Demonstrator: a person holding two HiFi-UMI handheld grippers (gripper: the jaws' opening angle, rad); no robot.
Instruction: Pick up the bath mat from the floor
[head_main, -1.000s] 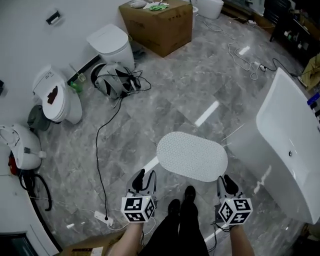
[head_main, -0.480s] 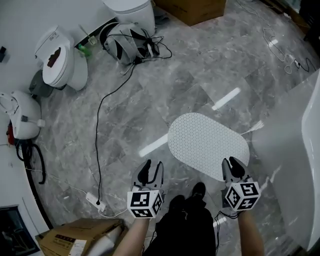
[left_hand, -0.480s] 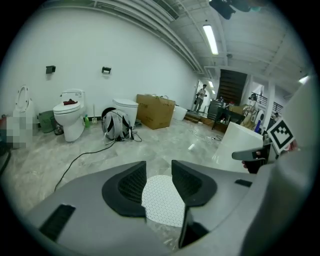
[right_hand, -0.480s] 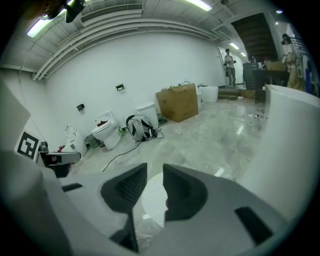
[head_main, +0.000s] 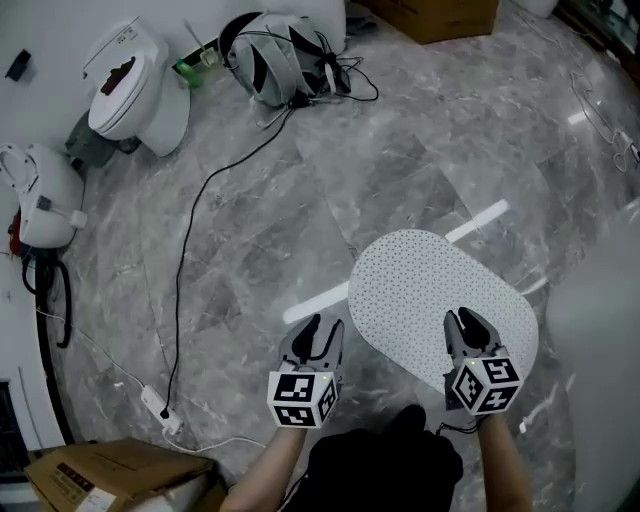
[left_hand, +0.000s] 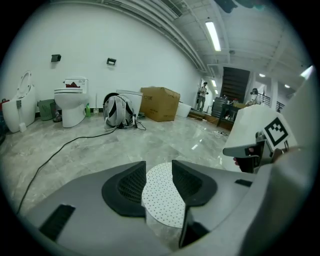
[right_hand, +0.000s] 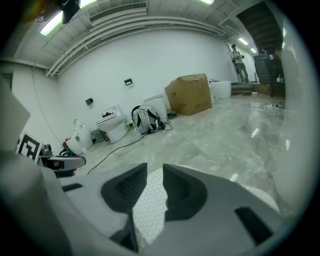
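On the grey floor (head_main: 250, 220), the bath mat (head_main: 440, 290) lay flat and untouched. Left gripper (head_main: 322, 332) and right gripper (head_main: 465, 326) hovered at its near edge, jaws partly apart, empty, evidently staged to lift it evenly.

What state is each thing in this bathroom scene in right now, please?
Bath mat: flat on the floor, not gripped.
Left gripper: jaws apart, empty, just left of the mat.
Right gripper: jaws apart, empty, over the mat's near end.
Backpack: slumped on the floor.
Black cable: slack across the floor.
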